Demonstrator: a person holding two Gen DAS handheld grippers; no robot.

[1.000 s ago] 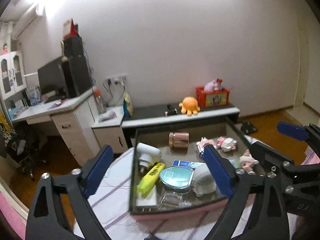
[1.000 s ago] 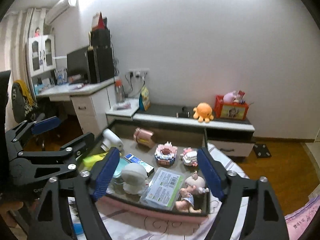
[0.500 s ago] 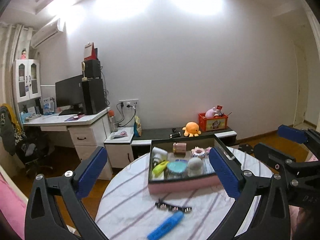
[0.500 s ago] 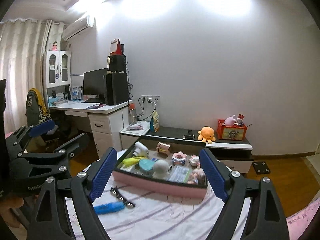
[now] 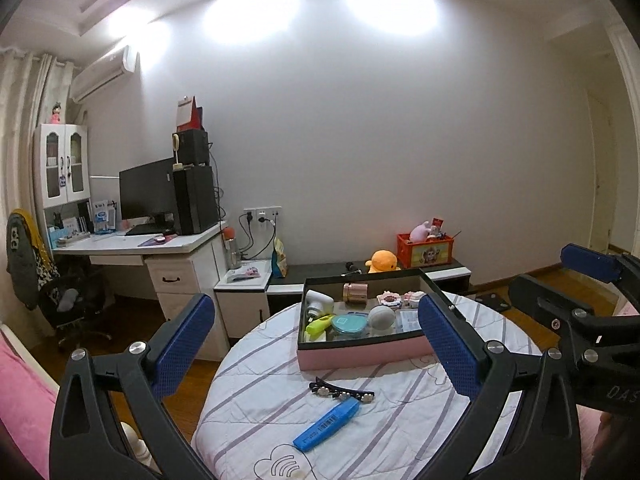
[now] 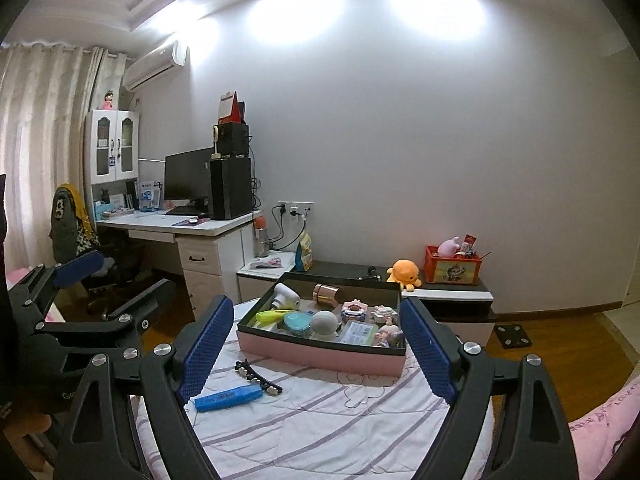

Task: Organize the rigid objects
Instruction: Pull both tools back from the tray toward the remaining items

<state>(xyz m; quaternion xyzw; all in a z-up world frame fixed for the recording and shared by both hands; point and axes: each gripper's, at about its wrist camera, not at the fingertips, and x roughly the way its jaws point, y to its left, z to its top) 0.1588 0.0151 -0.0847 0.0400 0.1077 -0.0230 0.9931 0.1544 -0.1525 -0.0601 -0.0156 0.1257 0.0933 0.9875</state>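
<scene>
Pink box [image 5: 362,354] is sitting on the round desk [image 5: 400,420] beyond both sets of fingers, already holding a yellow highlighter [image 5: 319,323], a teal compact [image 5: 349,323], a grey ball [image 5: 380,317], a copper jar [image 5: 355,290] and small figurines. Two pieces are waiting outside it, nearer the fingers: a black hair clip [image 5: 341,388] and, just beside it, a blue highlighter [image 5: 326,427]. The left gripper [image 5: 316,356] is hanging released and empty. The right gripper [image 6: 318,350], whose fingers have just been spreading, is carrying nothing either. Most of the sorting looks done.
</scene>
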